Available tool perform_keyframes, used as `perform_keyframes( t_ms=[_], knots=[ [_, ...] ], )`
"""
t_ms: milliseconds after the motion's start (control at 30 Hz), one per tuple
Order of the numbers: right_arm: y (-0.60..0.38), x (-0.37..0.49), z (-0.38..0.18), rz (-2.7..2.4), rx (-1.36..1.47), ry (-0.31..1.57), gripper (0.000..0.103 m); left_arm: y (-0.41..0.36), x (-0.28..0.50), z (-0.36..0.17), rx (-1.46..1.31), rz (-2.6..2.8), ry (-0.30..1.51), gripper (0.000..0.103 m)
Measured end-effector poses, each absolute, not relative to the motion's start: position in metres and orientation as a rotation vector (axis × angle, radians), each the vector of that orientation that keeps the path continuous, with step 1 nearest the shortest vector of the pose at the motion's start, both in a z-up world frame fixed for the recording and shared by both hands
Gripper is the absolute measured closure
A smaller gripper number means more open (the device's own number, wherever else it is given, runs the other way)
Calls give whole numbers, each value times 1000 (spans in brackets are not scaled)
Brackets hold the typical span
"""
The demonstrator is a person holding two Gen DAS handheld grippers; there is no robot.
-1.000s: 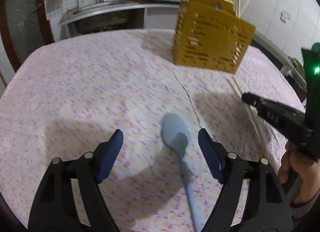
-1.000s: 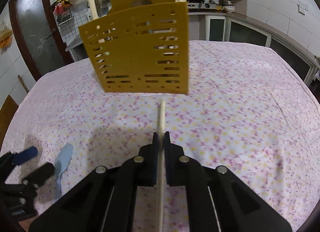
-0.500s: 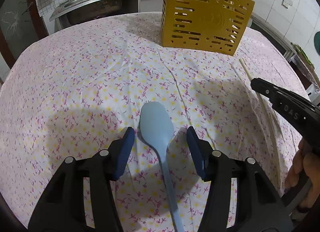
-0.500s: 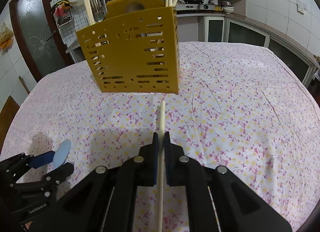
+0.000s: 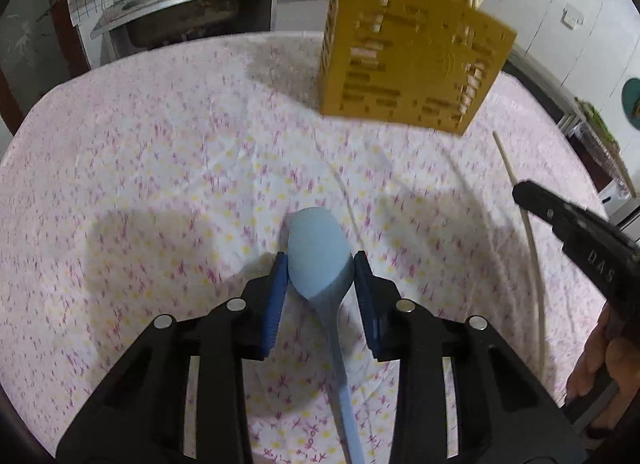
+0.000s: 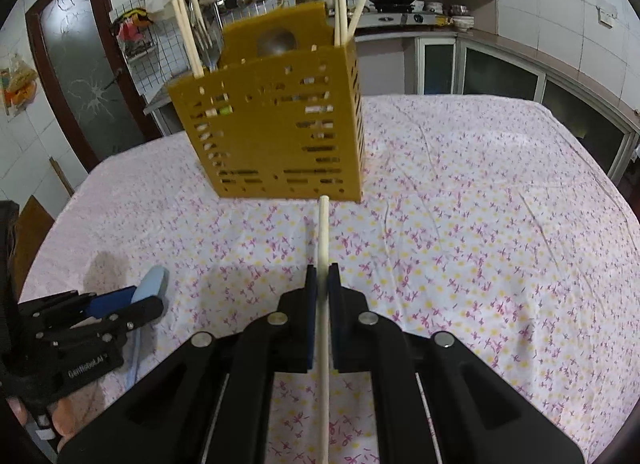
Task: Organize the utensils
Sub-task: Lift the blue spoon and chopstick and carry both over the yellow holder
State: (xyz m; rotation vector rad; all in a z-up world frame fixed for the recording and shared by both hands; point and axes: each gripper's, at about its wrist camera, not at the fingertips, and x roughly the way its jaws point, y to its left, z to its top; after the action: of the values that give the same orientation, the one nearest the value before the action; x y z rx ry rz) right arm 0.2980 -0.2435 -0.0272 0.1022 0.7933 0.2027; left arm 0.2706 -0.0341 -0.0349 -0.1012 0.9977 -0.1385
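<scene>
My left gripper (image 5: 320,268) is shut on the bowl of a light blue spoon (image 5: 318,254), whose handle runs back toward the camera. It also shows in the right wrist view (image 6: 150,284) at the lower left. My right gripper (image 6: 322,278) is shut on a pale wooden chopstick (image 6: 323,232) that points at the yellow perforated utensil holder (image 6: 276,136). The holder stands on the floral tablecloth and has chopsticks and a metal ladle in it. In the left wrist view the holder (image 5: 408,60) is at the top right and the chopstick (image 5: 532,240) is at the right.
The table wears a pink-and-yellow floral cloth (image 5: 160,168). Kitchen counters, a sink and a stove with pots stand behind it (image 6: 400,16). A dark door (image 6: 80,76) is at the far left. A hand holds the right gripper's handle (image 5: 604,360).
My left gripper has closed its fingers onto the blue spoon's bowl. The right gripper still holds the chopstick and has drawn back slightly from the holder.
</scene>
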Motion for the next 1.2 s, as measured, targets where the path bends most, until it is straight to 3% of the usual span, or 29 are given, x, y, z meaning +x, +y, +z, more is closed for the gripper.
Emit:
perform_keyframes(
  t_ms=[800, 1200],
  knots=[
    [-272, 302, 46, 237, 169, 445, 97, -33, 279, 78, -28, -199, 591, 71],
    [-287, 322, 132, 222, 190, 304, 98, -28, 310, 159, -12, -202, 467, 71]
  ],
)
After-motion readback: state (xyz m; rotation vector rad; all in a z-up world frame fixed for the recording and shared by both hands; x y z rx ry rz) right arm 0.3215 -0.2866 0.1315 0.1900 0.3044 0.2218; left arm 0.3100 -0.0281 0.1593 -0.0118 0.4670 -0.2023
